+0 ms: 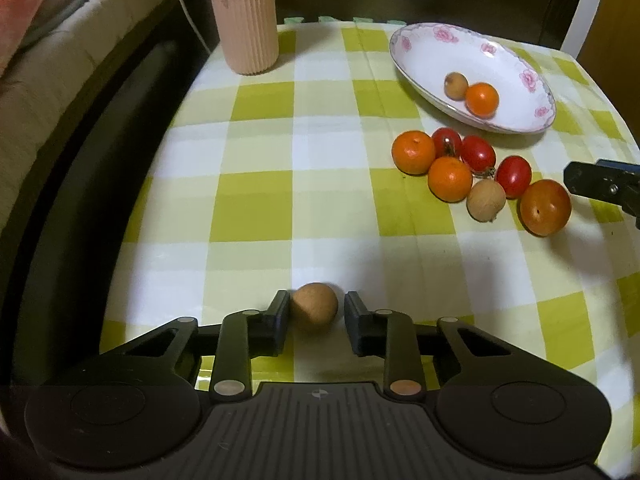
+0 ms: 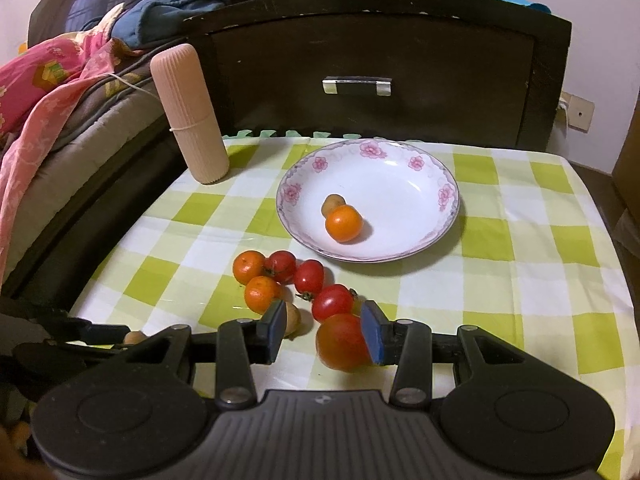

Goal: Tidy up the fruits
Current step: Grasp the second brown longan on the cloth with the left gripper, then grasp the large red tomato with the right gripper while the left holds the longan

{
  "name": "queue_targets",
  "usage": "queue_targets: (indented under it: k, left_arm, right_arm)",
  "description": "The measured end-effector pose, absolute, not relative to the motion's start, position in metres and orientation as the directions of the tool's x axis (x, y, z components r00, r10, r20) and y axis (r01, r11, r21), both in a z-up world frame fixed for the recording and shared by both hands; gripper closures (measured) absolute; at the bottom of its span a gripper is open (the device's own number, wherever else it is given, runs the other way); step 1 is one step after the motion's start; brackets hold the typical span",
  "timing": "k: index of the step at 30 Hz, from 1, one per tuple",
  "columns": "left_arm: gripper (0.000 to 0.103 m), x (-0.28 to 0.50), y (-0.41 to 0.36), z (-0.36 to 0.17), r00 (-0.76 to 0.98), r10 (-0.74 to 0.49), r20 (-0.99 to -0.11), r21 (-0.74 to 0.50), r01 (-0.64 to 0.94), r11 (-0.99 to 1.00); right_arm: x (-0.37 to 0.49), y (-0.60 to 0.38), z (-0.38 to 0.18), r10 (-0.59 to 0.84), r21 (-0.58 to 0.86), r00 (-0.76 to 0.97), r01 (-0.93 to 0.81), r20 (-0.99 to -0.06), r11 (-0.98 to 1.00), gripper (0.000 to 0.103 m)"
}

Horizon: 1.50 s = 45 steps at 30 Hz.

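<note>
A white floral plate (image 1: 516, 64) (image 2: 400, 168) holds a small orange (image 1: 482, 99) (image 2: 344, 223) and a brown longan (image 1: 456, 85) (image 2: 333, 204). A cluster of oranges, red cherry tomatoes and a longan (image 1: 486, 201) lies on the checked cloth in front of the plate. My left gripper (image 1: 316, 312) is open around a lone brown longan (image 1: 314, 307), which touches the left finger. My right gripper (image 2: 324, 328) is open, with its right pad against a large orange-red tomato (image 2: 340, 342) (image 1: 545, 207); a longan (image 2: 294, 318) sits by its left finger.
A tall ribbed pink container (image 1: 246, 16) (image 2: 190, 116) stands at the table's back left. A dark wooden headboard with a metal handle (image 2: 356, 85) is behind the table. A bed with blankets (image 2: 48, 80) lies to the left. The right gripper's tip (image 1: 600, 182) shows in the left wrist view.
</note>
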<state>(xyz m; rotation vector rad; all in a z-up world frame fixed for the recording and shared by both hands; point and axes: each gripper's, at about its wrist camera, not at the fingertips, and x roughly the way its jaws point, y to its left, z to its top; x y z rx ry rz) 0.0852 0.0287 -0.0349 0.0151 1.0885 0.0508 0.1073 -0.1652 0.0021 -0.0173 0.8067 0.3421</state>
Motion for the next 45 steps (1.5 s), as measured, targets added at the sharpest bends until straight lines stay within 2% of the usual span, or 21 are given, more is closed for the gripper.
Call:
queue_targets:
  k: [14,22,31,32,36,45]
  left_arm:
    - [0.071,0.087,0.033,-0.024,0.497,-0.015,-0.867,-0.042,-0.043,0.998]
    - [0.071,0.09,0.015,-0.022,0.514,-0.068,-0.855,-0.063,0.028,0.998]
    - [0.071,0.095,-0.004,-0.033,0.499,-0.103,-0.86,-0.059,0.104,0.993]
    - [0.071,0.095,-0.005,-0.034,0.494,-0.108,-0.863,-0.062,0.109,0.992]
    - [0.071,0.097,-0.01,-0.038,0.485,-0.118,-0.866,-0.064,0.127,0.99]
    - [0.07,0.099,-0.01,-0.039,0.479,-0.137,-0.867,-0.08,0.138,0.987]
  right_arm:
    - [0.113,-0.183,-0.002,0.258,0.121,0.65,-0.248,-0.715,0.961,0.064]
    - [0.119,-0.196,-0.008,0.248,0.136,0.637,-0.221,-0.73,0.966,0.064]
    - [0.117,-0.198,-0.024,0.266,0.116,0.596,-0.279,-0.758,0.953,0.064]
    - [0.117,-0.198,-0.026,0.271,0.117,0.591,-0.286,-0.759,0.951,0.063]
    - [0.118,-0.201,-0.03,0.3,0.134,0.583,-0.309,-0.755,0.941,0.049]
    - [0.122,-0.192,-0.028,0.373,0.178,0.551,-0.374,-0.747,0.91,0.049]
